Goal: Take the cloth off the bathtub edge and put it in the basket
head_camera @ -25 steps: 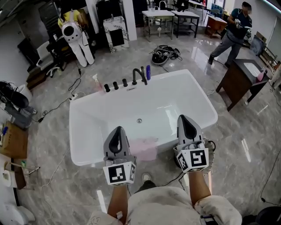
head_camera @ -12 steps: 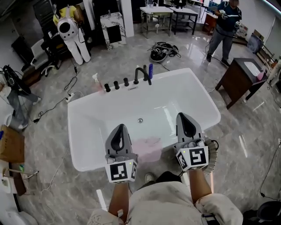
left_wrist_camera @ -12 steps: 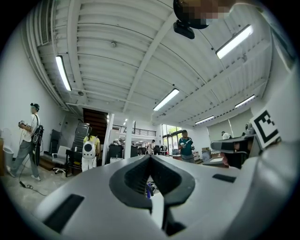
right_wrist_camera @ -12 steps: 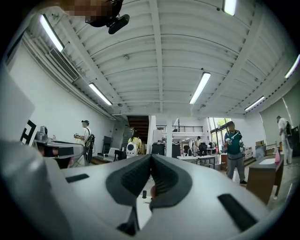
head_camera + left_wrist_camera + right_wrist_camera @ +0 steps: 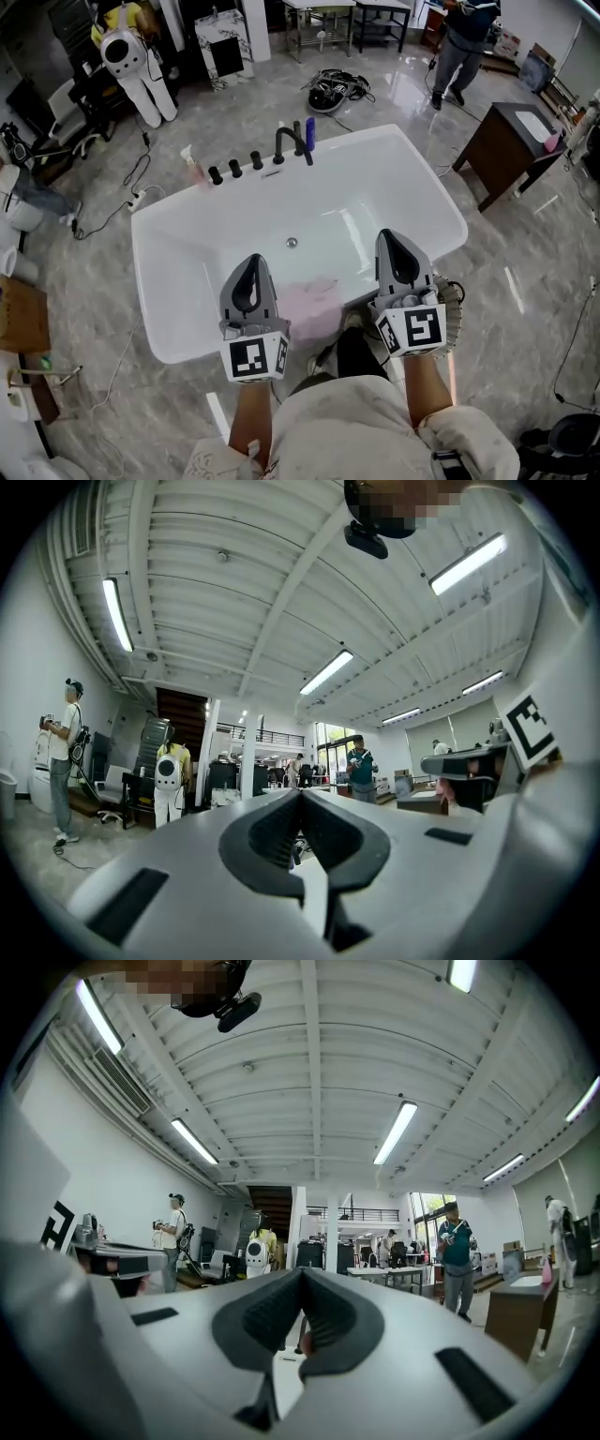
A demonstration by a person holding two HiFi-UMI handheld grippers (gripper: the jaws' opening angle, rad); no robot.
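A pale pink cloth [image 5: 309, 307] lies draped over the near rim of the white bathtub [image 5: 142, 281]. In the head view it sits between my two grippers. My left gripper [image 5: 251, 267] hovers just left of the cloth, jaws shut and empty. The right gripper [image 5: 394, 242] is held to the cloth's right over the tub's near right corner, also shut with nothing in it. Both gripper views look level across the room, over the closed left gripper [image 5: 302, 797] and right gripper [image 5: 302, 1277]. A round pale basket [image 5: 452, 305] peeks out on the floor behind the right gripper, mostly hidden.
A black faucet [image 5: 289, 142] and knobs line the tub's far rim. A dark wooden cabinet [image 5: 506, 150] stands to the right. Cables [image 5: 112, 220] trail over the floor on the left. A person [image 5: 461, 37] walks at the back right.
The head view has moved closer to the tub and a little left. Both grippers stay shut in the same pose. The person at the back right has walked leftward.
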